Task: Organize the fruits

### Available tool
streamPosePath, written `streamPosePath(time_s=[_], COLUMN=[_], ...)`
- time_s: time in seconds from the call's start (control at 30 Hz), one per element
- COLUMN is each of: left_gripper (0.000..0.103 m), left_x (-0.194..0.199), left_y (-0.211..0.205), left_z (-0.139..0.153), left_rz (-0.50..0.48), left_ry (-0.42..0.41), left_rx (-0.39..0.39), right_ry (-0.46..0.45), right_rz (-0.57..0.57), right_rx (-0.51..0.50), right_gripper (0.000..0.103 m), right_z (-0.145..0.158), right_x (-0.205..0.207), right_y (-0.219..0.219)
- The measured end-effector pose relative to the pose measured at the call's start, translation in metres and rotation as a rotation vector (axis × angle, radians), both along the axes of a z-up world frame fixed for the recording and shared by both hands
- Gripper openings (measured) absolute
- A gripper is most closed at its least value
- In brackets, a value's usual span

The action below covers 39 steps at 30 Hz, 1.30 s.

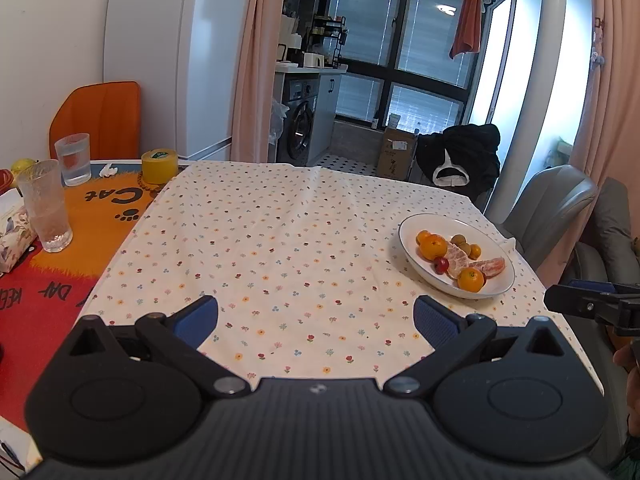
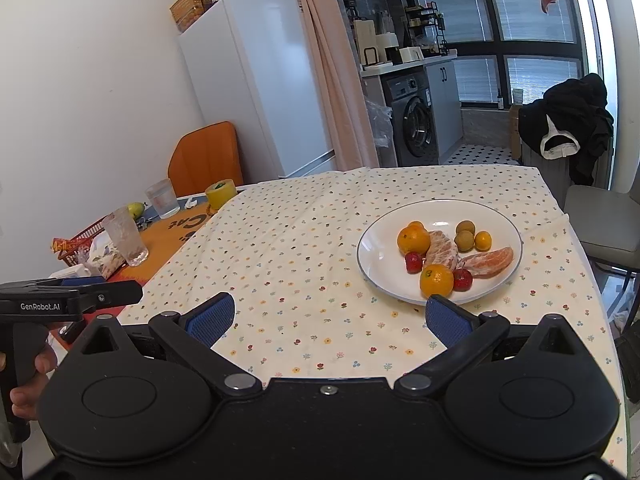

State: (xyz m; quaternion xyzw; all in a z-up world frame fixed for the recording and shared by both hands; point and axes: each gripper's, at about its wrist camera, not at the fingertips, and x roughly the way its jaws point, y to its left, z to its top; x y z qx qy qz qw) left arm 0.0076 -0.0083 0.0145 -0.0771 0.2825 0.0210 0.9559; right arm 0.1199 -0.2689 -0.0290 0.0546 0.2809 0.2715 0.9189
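Right black gripper with blue pads [image 2: 330, 318]: jaws spread wide, nothing held. Left black gripper [image 1: 316, 318]: likewise agape and empty. The fruit all sits on the round white plate with a thin dark rim [image 2: 376, 248]: oranges, peeled segments, small red and green fruits. Task looks done or nearly so. Plate lies just beyond the right gripper's right pad, well right of the left gripper.

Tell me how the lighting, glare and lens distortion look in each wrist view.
Left wrist view: daylight from the window blows out the right side; the fridge bows from fisheye; the plate of fruit is sharp. Right wrist view: even, soft light, a small glare spot on the plate, straight edges curve toward the corners; both open grippers, left gripper and right gripper, loom large.
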Motion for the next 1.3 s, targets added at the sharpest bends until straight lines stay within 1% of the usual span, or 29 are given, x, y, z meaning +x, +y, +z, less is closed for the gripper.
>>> streamPosePath(time_s=[1.3], left_gripper=[0.103], left_x=[0.0004], left_y=[0.0038], left_z=[-0.0007], left_rz=[0.005], left_ry=[0.003], left_rx=[0.0], right_ry=[-0.006], right_rz=[0.005], right_rx=[-0.009], right_gripper=[0.103], right_z=[-0.0013], right_x=[0.0003], right_y=[0.0012])
